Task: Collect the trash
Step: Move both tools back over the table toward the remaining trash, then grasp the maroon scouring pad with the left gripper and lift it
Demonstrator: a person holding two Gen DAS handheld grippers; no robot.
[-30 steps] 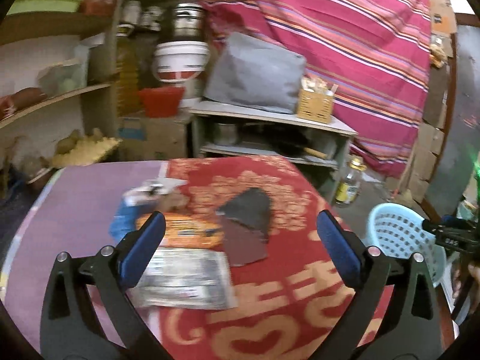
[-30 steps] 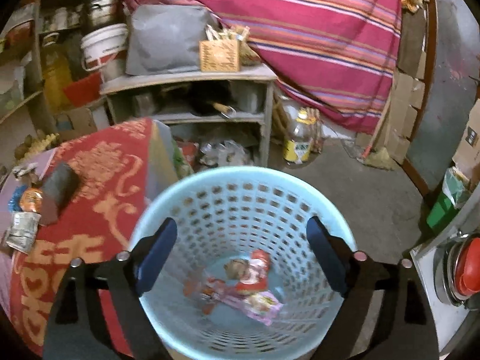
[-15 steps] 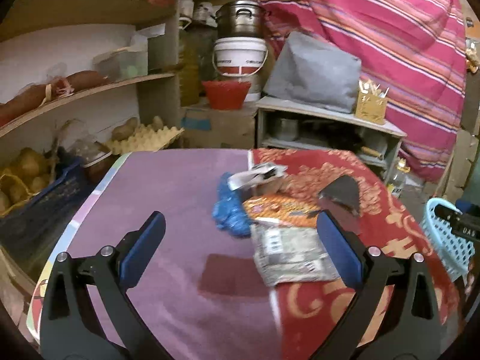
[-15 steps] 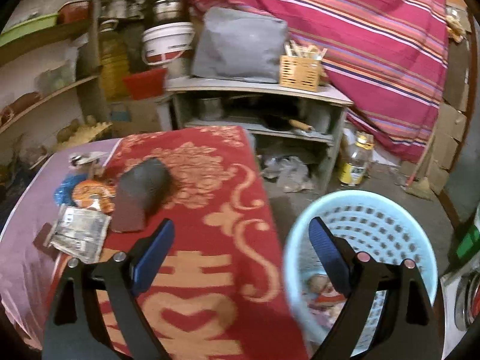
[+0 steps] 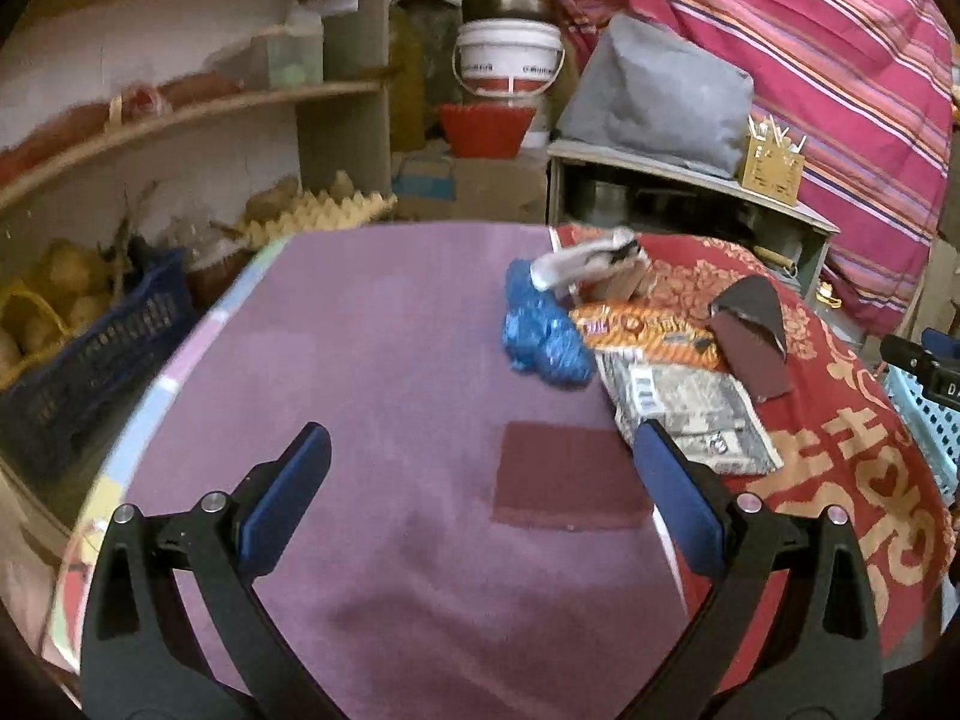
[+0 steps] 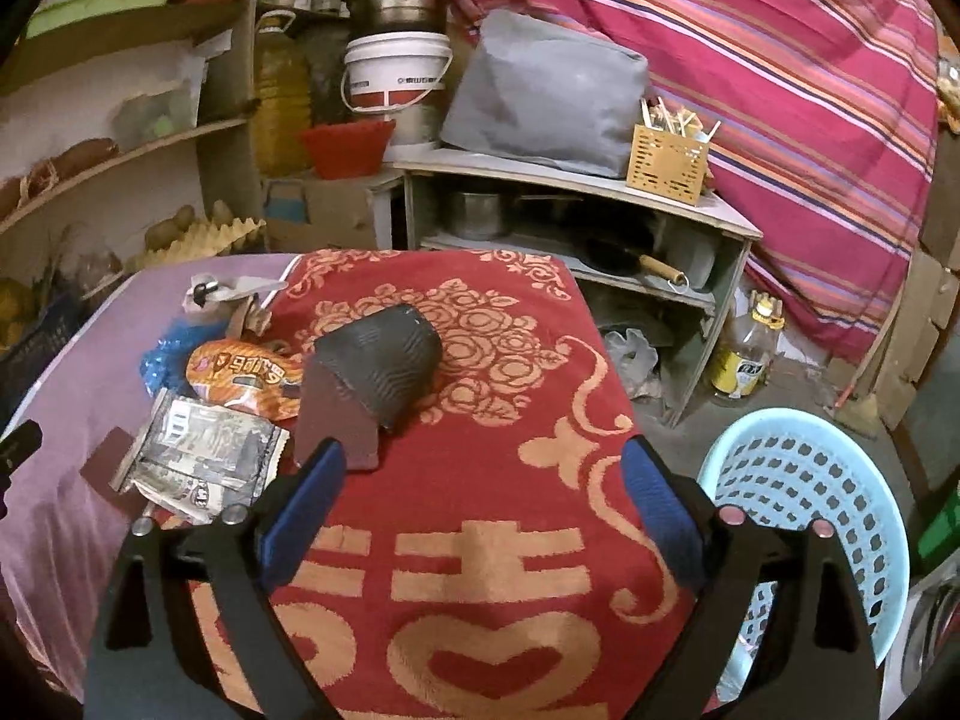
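Trash lies in a cluster on the table: a blue crumpled bag [image 5: 540, 336], an orange snack wrapper [image 5: 645, 333] [image 6: 240, 375], a grey printed wrapper [image 5: 690, 414] [image 6: 204, 447], a white wrapper [image 5: 585, 258] and a dark folded sheet [image 5: 750, 330] [image 6: 372, 384]. A maroon flat piece [image 5: 567, 483] lies nearest my left gripper [image 5: 480, 492], which is open and empty above the purple cloth. My right gripper [image 6: 480, 498] is open and empty above the red cloth, right of the trash. The light blue basket [image 6: 804, 480] stands on the floor at the table's right.
Shelves with produce and an egg tray [image 5: 312, 216] stand left of the table. A low grey shelf unit [image 6: 576, 222] with pots, a bucket [image 6: 396, 69] and a bottle [image 6: 744, 354] on the floor lie behind. A striped curtain [image 6: 750, 60] hangs at the right.
My left gripper swung left and now hovers over the purple side, beside the maroon piece. My right gripper moved from over the basket to over the red cloth.
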